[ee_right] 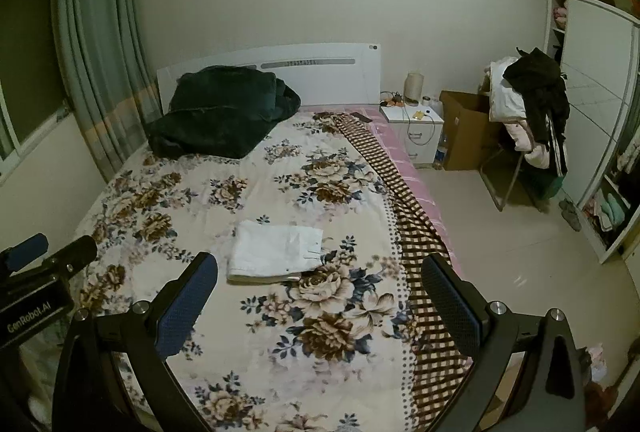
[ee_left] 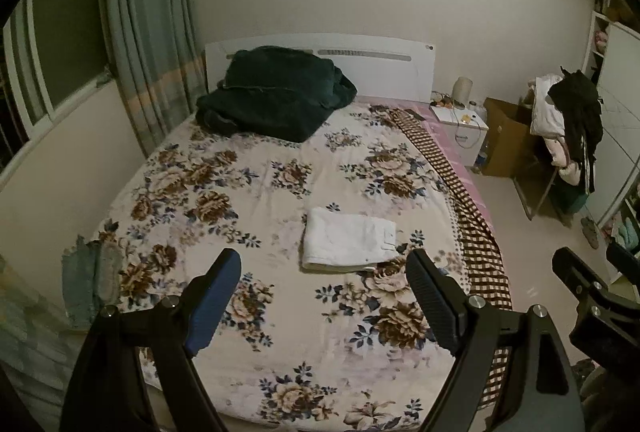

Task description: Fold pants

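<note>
White pants lie folded into a small flat rectangle on the floral bedspread, right of the bed's middle. They also show in the right wrist view. My left gripper is open and empty, held above the bed's near end, short of the pants. My right gripper is open and empty too, at a similar height to the right. The right gripper shows at the left wrist view's right edge, and the left gripper at the right wrist view's left edge.
A dark green blanket is heaped by the white headboard. A checked cloth runs along the bed's right edge. A nightstand, cardboard box, clothes-laden chair and wardrobe stand at right. Curtains hang at left.
</note>
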